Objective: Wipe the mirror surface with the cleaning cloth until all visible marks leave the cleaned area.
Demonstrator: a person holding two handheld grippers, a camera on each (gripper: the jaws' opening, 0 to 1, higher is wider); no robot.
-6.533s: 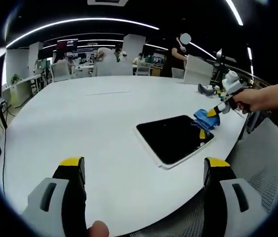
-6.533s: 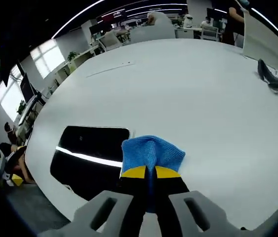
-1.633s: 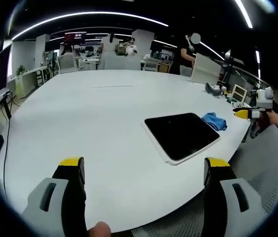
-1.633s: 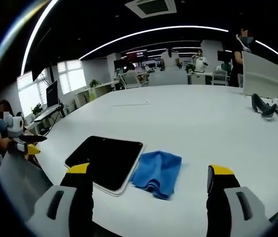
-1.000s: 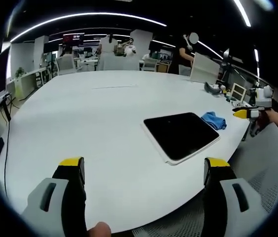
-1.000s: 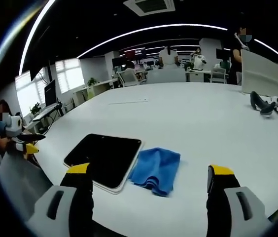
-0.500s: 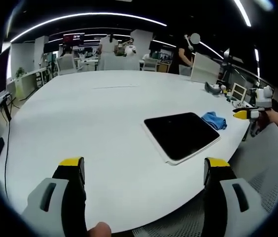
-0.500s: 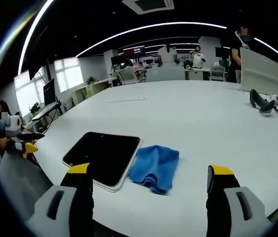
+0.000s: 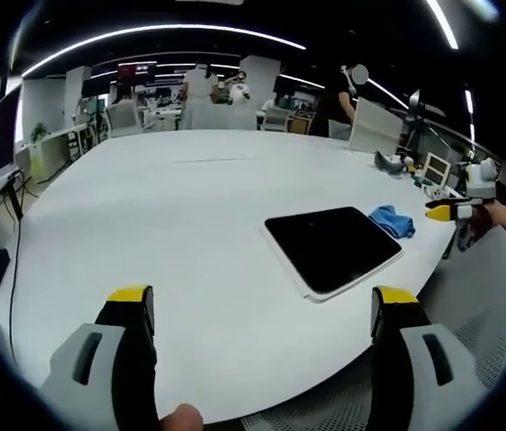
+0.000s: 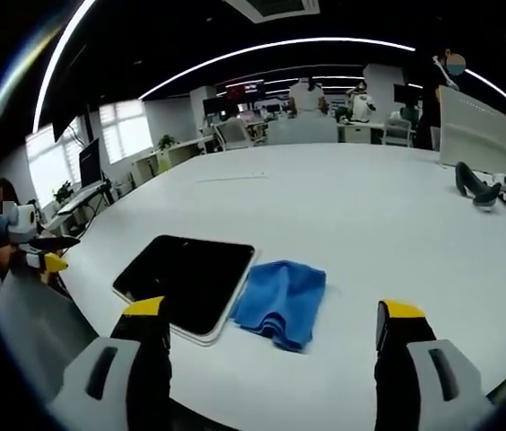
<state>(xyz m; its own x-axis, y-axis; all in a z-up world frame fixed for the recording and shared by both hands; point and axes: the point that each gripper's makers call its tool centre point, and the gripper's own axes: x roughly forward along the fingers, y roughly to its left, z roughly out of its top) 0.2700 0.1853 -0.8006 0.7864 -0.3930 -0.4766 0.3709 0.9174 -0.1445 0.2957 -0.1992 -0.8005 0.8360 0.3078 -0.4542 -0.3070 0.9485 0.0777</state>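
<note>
On the white bench [image 10: 396, 224], dark mirror [image 10: 186, 274] lies flat with blue cleaning cloth [image 10: 280, 301] touching its side | both claws, left claw [image 9: 257, 310] and right claw [image 10: 271, 323], wide open, empty | risk: marks too faint to judge, so stopping early.

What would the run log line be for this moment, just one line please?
mirror flat on table | blue cloth released, lying beside mirror | left gripper open, empty | right gripper open, empty, above table edge
</note>
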